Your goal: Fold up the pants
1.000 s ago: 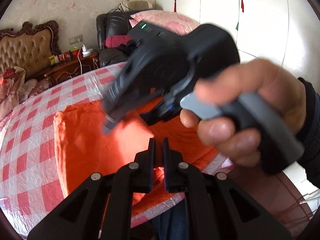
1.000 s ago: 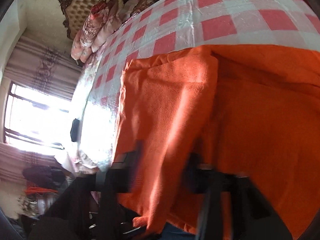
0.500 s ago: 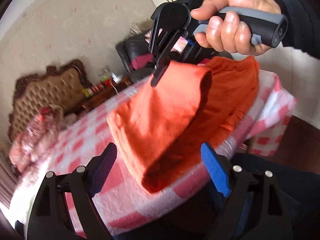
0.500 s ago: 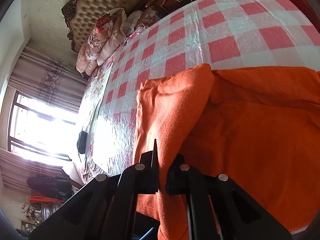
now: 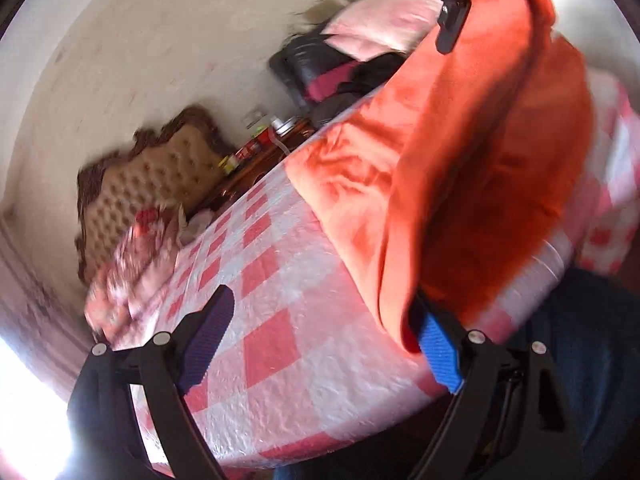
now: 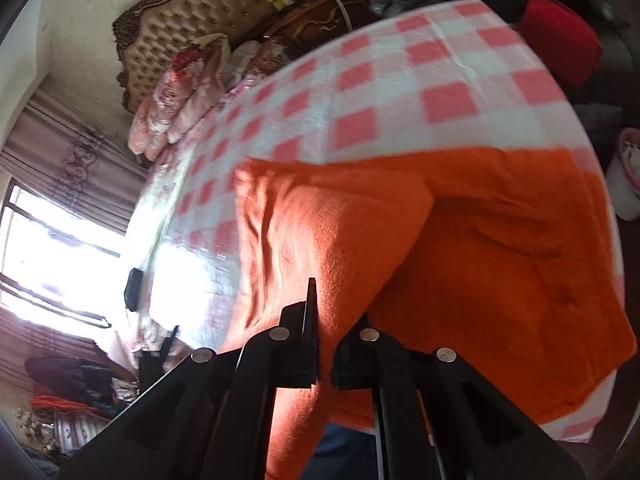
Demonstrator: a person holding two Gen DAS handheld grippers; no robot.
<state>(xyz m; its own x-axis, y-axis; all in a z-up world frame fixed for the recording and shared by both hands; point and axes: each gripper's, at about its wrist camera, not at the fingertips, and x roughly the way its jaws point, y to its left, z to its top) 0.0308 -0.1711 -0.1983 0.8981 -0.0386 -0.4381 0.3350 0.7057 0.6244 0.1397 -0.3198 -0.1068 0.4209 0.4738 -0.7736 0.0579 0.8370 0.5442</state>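
Pants [image 6: 500,240] lie on the checked cloth [image 6: 400,80] of the table, near the edge by me. They are orange and soft. My right claw [image 6: 325,344] is pressed together and pinches one flap of the pants, lifted up off the rest. My left claw [image 5: 320,344] is spread wide, and it holds nothing. One blue pad [image 5: 438,350] sits just beside the low corner of the hanging flap.

I think I am in the middle of a fold. To do it well, I should grab that low corner with my left claw. Then both claws can carry the flap across together and keep it flat. I should go slow, so the flap does not bunch up or slip off the table.
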